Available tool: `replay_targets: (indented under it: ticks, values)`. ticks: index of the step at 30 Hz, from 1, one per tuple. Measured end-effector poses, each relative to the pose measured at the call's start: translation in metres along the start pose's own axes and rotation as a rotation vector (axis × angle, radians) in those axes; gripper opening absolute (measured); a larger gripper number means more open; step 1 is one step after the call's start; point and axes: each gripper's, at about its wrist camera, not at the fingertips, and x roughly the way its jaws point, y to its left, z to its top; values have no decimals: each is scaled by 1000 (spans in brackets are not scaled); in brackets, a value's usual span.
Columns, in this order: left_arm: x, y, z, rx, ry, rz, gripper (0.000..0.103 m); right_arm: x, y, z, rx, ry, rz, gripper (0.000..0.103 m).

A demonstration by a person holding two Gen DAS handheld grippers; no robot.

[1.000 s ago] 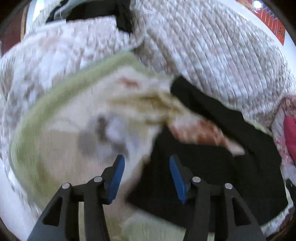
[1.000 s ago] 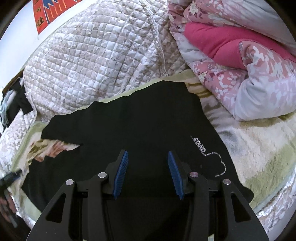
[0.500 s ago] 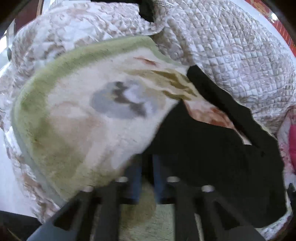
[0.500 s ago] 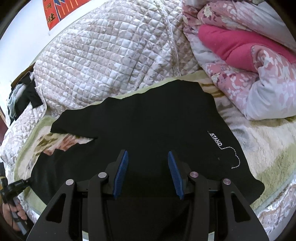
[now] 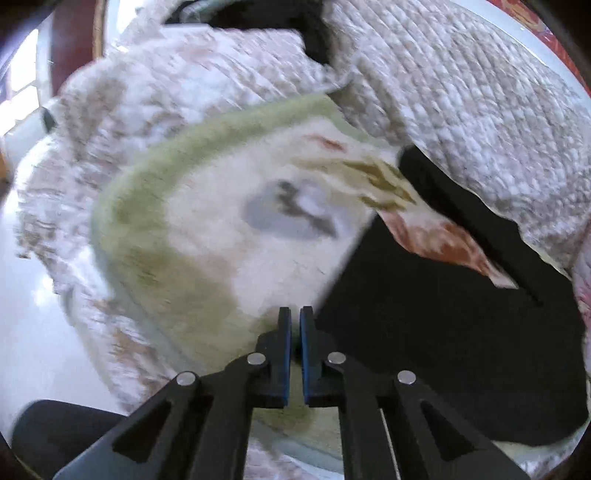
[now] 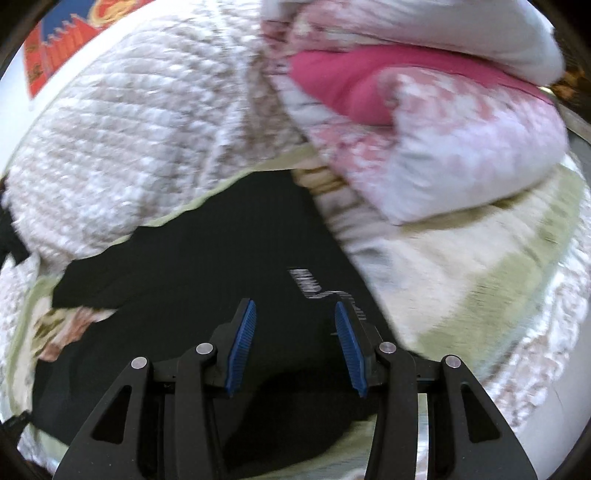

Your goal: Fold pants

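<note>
Left wrist: left gripper [image 5: 295, 318] closed, empty; right gripper [image 6: 294, 314] agape over flat black pants [image 6: 207, 254].

Quilted beige bedspread [image 5: 461, 92], white wall behind, red poster [image 6: 62, 44], bright window [image 5: 22, 74].

Both views are smeared by motion. From the left wrist, the quilt [image 5: 461, 96] at the top loses its stitching to streaks, and the grey patch on the blanket [image 5: 207, 236] is too soft to tell what it pictures. The pants [image 5: 443, 332] run off the right edge, so their far end is cut off. The left gripper [image 5: 295, 318] shows only a sliver between its pads; whether cloth sits in it I cannot tell. From the right wrist, the white lettering [image 6: 310, 282] on the pants [image 6: 207, 258] is blurred past reading, partly behind a finger. The poster [image 6: 70, 33] is cut by the upper left rim.
</note>
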Motion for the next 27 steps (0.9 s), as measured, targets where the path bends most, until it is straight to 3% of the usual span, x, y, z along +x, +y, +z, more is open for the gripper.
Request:
replay_targets:
  ticks: [3, 5, 7, 9, 12, 13, 15, 16, 19, 22, 25, 27]
  values:
    - [-13, 0, 9, 0, -51, 1, 8, 14, -17, -5, 56, 73, -42, 45]
    - [-18, -12, 14, 34, -65, -49, 8, 7, -22, -2, 74, 38, -55, 45]
    - [-18, -30, 17, 75, -56, -113, 8, -12, -23, 2, 88, -64, 33, 40]
    - [-14, -53, 20, 136, -45, -170, 8, -21, -9, 4, 12, -113, 105, 35]
    - [-5, -91, 22, 234, -14, -258, 9, -2, 28, -10, -166, -21, 180, 35]
    - [-4, -104, 21, 264, -4, -289, 13, 6, 34, -14, -186, 17, 181, 35]
    - [1, -126, 21, 321, 4, -342, 25, 27, 40, -23, -228, 94, 97, 32]
    - [-1, -134, 20, 338, 6, -358, 33, 28, 40, -23, -220, 94, 93, 32]
    - [9, -156, 21, 384, 37, -413, 39, 17, 46, -15, -220, 14, 98, 34]
    - [25, -168, 18, 429, 65, -427, 42, 17, 56, -12, -217, 3, 157, 34]
    - [52, -161, 14, 421, 81, -311, 42, 35, 60, -13, -216, 56, 88, 34]
    - [72, -144, 16, 353, 125, -251, 45, 40, 48, -11, -149, 68, 107, 34]
